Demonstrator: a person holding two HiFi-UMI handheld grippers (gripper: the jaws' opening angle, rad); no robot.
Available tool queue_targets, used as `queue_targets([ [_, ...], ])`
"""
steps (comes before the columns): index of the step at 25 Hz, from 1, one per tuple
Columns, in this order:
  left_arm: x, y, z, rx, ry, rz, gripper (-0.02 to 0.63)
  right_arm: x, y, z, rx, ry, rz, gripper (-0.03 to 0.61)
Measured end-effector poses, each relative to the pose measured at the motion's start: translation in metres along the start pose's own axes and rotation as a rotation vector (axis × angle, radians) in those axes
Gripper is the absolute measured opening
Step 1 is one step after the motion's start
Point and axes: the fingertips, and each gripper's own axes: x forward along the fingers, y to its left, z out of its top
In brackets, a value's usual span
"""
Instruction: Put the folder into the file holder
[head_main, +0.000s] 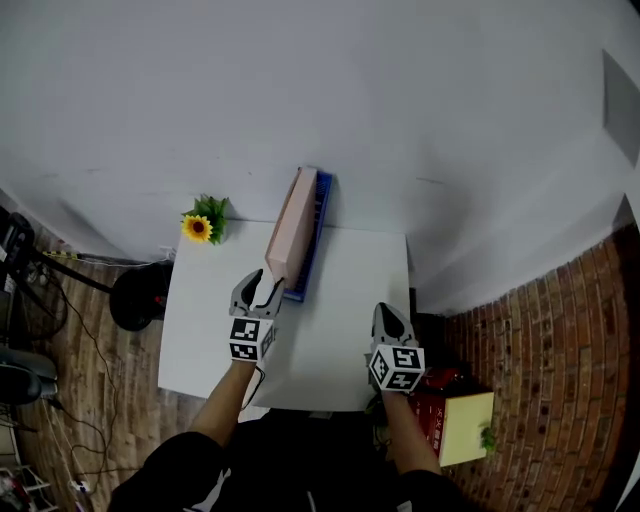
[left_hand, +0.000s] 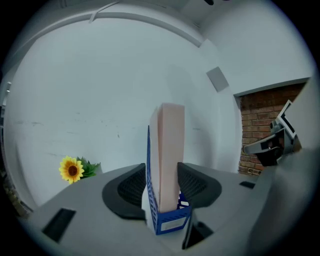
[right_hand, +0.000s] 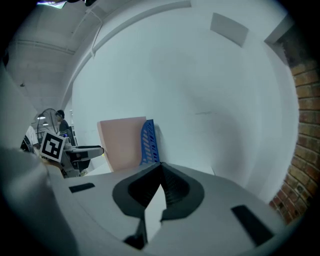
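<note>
A pink folder (head_main: 293, 225) stands on edge inside the blue file holder (head_main: 319, 215) at the back of the white table (head_main: 350, 290). My left gripper (head_main: 261, 291) is at the holder's near end with its jaws spread. In the left gripper view the folder (left_hand: 170, 145) and the holder (left_hand: 169, 224) rise between the two fingers, and I see no pad pressing on them. My right gripper (head_main: 390, 316) hovers over the table's right side, away from the holder, its jaws (right_hand: 160, 167) shut and empty. The right gripper view shows the folder (right_hand: 122, 140) and holder (right_hand: 148, 141) off to the left.
A small sunflower (head_main: 200, 226) sits at the table's back left corner by the white wall. A red and yellow box (head_main: 455, 420) lies on the floor right of the table, near a brick wall (head_main: 560, 380). A black stand base (head_main: 135, 296) and cables are on the left floor.
</note>
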Motion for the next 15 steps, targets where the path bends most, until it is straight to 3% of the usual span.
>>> queue_targets([
  [3,-0.017,0.012,0.012,-0.029,-0.024,0.0,0.166,0.005,0.011,0.007,-0.003,-0.014,0.015,0.008],
  [8,-0.039,0.035,0.021,0.007,-0.03,0.026,0.054,0.011,0.031,0.018,-0.018,-0.039,0.038,0.008],
  [15,-0.062,0.056,0.03,0.028,-0.016,0.048,0.031,0.016,0.053,0.033,-0.04,-0.079,0.062,0.008],
])
